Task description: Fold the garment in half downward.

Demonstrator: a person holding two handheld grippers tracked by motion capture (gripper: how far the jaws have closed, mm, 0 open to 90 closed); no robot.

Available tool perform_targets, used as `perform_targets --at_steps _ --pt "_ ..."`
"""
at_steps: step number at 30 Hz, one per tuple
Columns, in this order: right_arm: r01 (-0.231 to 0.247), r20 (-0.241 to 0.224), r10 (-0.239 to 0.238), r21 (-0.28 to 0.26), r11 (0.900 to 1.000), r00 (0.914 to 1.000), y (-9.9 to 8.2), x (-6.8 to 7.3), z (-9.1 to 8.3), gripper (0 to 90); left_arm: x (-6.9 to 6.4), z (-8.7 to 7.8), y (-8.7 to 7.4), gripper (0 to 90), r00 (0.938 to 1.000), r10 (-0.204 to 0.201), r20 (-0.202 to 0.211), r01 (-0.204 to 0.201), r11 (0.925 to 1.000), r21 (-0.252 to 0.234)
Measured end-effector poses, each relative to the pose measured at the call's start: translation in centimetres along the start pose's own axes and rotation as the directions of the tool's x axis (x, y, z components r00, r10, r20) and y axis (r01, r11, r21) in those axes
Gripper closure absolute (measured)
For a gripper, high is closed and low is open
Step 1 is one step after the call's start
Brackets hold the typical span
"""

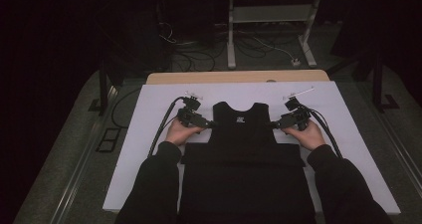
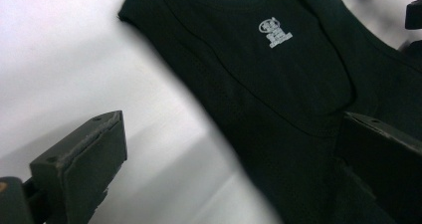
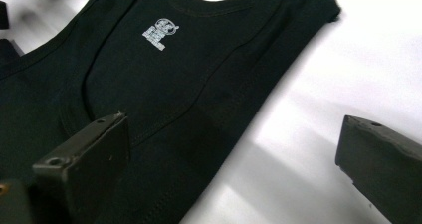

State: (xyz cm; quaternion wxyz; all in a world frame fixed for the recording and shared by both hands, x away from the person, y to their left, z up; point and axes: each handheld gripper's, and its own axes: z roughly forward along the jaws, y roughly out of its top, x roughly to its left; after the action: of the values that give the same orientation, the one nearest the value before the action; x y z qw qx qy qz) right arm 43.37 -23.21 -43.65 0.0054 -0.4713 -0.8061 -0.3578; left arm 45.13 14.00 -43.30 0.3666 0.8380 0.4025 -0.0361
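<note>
Dim room all round, with a white sheet (image 1: 149, 149) spread over a wooden table (image 1: 239, 77) and a tangle of cables (image 1: 194, 50) plus a grey metal stand (image 1: 271, 15) on the floor beyond it. Starting at the left: the left gripper (image 1: 211, 125) is held in the person's left hand (image 1: 180, 131), its cable looping off behind, and its tips sit right at the armhole edge of the black tank top (image 1: 244, 134). In the left gripper view its jaws are spread wide with nothing pinched; one jaw is over bare white sheet, the other over the dark fabric, so the hem of the armhole runs between them. That top is flat on the sheet, neck opening away from the person, sleeveless, fine mesh-looking knit with stitched seams round the neck and arms, and a small white printed label (image 2: 275, 32) inside the back of the neck. Its lower half looks folded up across the body, making a wider dark band. Over on the right, the right gripper (image 1: 274, 125) in the right hand (image 1: 309, 133) mirrors it at the other armhole: jaws wide apart, gripping nothing, one over fabric and one over sheet. Nothing lies between either pair of jaws and the cloth.
</note>
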Motion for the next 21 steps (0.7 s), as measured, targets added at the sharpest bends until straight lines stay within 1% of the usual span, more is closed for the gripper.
perform_targets --at_steps 2,4,6,9,10,12,13,16,19,21 --pt "0.002 -0.001 -0.002 0.001 1.0000 1.0000 0.0 0.1 0.2 1.3 -0.1 0.3 0.0 0.4 1.0000 -0.004 0.001 0.004 1.0000 0.000" --pt "0.001 -0.004 -0.001 0.004 1.0000 1.0000 0.1 0.3 0.3 1.3 -0.2 0.5 -0.1 1.4 1.0000 0.001 0.003 -0.001 1.0000 0.005" --pt "0.001 -0.006 -0.001 0.005 1.0000 1.0000 0.1 0.3 0.4 1.4 -0.3 0.6 -0.1 4.6 0.9998 0.016 -0.007 -0.016 0.9998 0.012" --pt "0.005 -0.010 -0.005 0.004 1.0000 0.9999 0.2 0.5 0.6 3.4 -0.6 0.8 -0.1 9.8 0.9996 0.025 -0.011 -0.025 0.9996 0.010" --pt "0.008 -0.013 -0.008 0.004 1.0000 0.9999 0.2 0.5 0.7 3.9 -0.6 0.8 -0.1 12.4 0.9997 0.024 -0.010 -0.024 0.9997 0.008" --pt "0.007 -0.011 -0.007 0.005 1.0000 0.9999 0.3 0.6 0.8 4.4 -0.6 0.9 -0.1 13.8 0.9999 0.014 -0.007 -0.014 0.9999 0.005" --pt "0.012 -0.013 -0.012 0.005 0.9999 0.9999 0.3 0.7 0.9 4.9 -0.5 0.9 -0.1 14.7 0.9998 0.014 -0.012 -0.014 0.9999 0.006" --pt "0.004 -0.016 -0.004 0.007 1.0000 0.9999 0.4 0.9 1.3 5.7 -0.5 1.1 -0.1 18.7 0.9996 0.006 -0.028 -0.006 1.0000 0.003" --pt "0.007 -0.009 -0.006 0.009 0.9999 0.9999 0.5 1.1 1.6 10.0 -0.6 1.1 -0.1 21.6 0.9990 0.004 -0.044 -0.004 1.0000 -0.005" --pt "0.009 0.006 -0.009 0.016 0.9998 0.9999 0.6 1.4 1.9 13.5 -0.6 1.1 0.0 23.2 0.9988 0.000 -0.049 -0.001 0.9999 -0.010"
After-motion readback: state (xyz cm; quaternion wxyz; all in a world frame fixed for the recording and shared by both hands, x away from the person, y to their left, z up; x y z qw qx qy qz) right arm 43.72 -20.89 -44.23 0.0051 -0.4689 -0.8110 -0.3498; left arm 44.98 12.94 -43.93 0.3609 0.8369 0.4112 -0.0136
